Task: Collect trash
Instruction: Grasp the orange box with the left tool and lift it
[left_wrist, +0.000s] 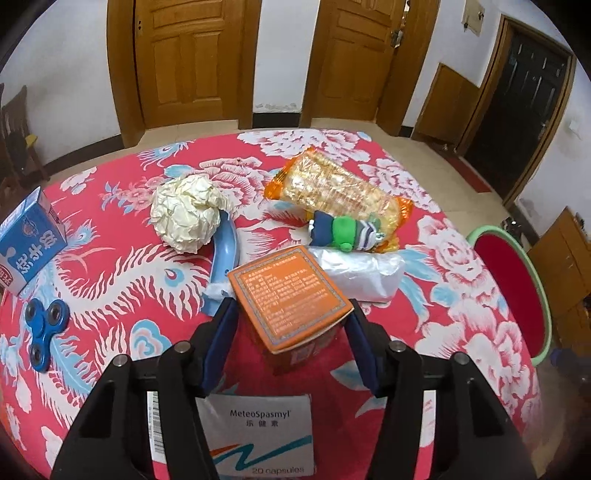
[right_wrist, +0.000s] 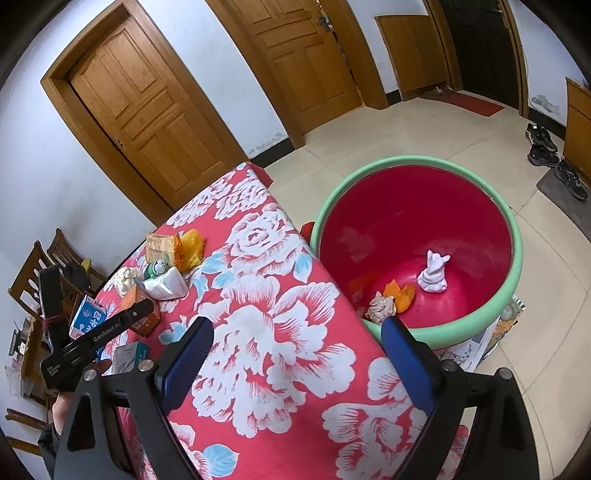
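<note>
Left wrist view first: the left tool (left_wrist: 291, 325) has its two blue pads on either side of an orange box (left_wrist: 290, 301), close against its sides or touching them; whether they press firmly I cannot tell, though it reads as a grasp. The box sits on the red flowered surface (left_wrist: 110, 266). Just beyond it lie a crumpled paper ball (left_wrist: 186, 214), a blue curved plastic piece (left_wrist: 225, 258), a clear plastic bag (left_wrist: 364, 273), a small green toy (left_wrist: 345, 230) and an orange snack packet (left_wrist: 338, 188). To the left stand a blue carton (left_wrist: 29, 243) and a blue spinner (left_wrist: 46, 334); a white medicine box (left_wrist: 258, 435) lies under the tool. The green rim of a red basin (left_wrist: 517, 295) shows past the surface's right edge.

Right wrist view: the right tool (right_wrist: 295, 354) is released, jaws spread wide over bare cloth, holding nothing. The basin (right_wrist: 517, 240) stands on the floor beside the surface and already holds a white paper twist (right_wrist: 434, 273), orange scraps (right_wrist: 400, 291) and a crumpled wad (right_wrist: 380, 308). The left tool (right_wrist: 110, 328) appears far left among the clutter.

The step in hand looks like picking up the orange box. Next, a secure squeeze, a lift clear of the neighbouring items, then a carry rightward over the edge to drop it into the basin.
</note>
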